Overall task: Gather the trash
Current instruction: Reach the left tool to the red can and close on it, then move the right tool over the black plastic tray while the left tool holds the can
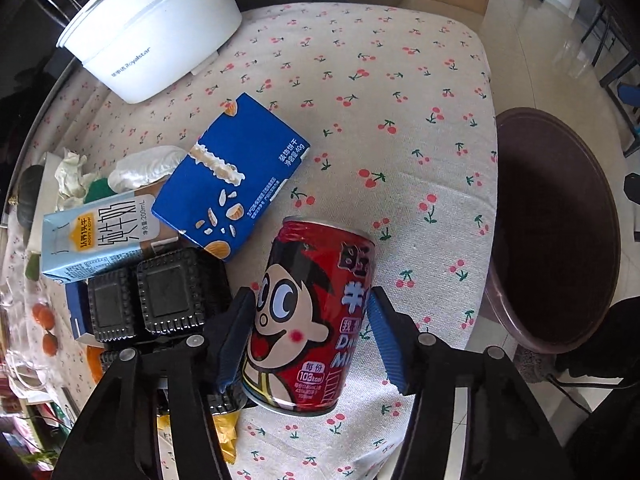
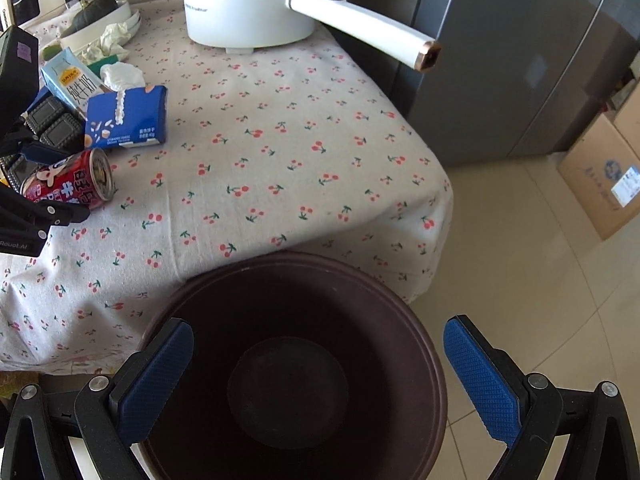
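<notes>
One cherry-print tablecloth [image 2: 304,152], tiled floor [image 2: 520,280].

A white electric pot [image 2: 248,8] with a long handle [image 2: 360,26] stands at the top of the frame on the cherry-print tablecloth [image 2: 300,152]. A grey fridge [image 2: 520,60] fills the upper right — below it, at the right edge, a cardboard box [image 2: 604,180] sits on pale floor tiles [image 2: 520,280].

I'm in a home kitchen or dining corner: a table under a cherry-print tablecloth [image 2: 304,160], a white electric cooking pot [image 2: 248,4] on it, a grey refrigerator [image 2: 520,60] beside it, cardboard boxes [image 2: 604,184] on a glossy tiled floor [image 2: 520,280].
</notes>
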Available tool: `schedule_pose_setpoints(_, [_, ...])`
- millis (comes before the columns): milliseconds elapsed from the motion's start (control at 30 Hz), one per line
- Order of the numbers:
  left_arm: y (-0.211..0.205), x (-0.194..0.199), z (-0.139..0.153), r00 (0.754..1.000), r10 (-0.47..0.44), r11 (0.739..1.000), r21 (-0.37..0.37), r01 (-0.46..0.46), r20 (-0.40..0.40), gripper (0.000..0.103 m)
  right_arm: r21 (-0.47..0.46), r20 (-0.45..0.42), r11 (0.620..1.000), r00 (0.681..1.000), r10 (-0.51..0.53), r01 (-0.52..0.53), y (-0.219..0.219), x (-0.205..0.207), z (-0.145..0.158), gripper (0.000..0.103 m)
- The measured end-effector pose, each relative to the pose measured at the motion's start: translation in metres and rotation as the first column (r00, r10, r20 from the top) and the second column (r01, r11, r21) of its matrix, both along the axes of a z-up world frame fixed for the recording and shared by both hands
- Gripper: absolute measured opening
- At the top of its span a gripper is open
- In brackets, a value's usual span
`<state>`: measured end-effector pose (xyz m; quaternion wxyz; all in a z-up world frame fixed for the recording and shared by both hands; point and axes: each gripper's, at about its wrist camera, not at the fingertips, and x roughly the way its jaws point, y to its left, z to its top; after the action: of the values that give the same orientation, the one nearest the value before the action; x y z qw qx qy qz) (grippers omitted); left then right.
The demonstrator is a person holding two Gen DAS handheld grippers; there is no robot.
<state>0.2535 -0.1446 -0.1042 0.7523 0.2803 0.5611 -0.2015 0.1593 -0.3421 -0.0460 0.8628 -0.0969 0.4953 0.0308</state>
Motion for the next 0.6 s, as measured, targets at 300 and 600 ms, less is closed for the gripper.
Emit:
schedule_pose_setpoints(300, [0.044,-0.037,0.029,0.992,0.123,0.975,-0.189,-0.118,0.015,0.057,0.012,-0.015,1.000,1.000,-0.004,0.004,0.021,0.009,-0.001,0.103])
schedule_pose_setpoints(600, [0.143,-0.089,0.052,0.926,0.374,0.873,-0.357,-0.332,0.055,0.056,0.054,-0.012,0.998,1.000,0.027,-0.026,0.090,0.032,0.004,0.103])
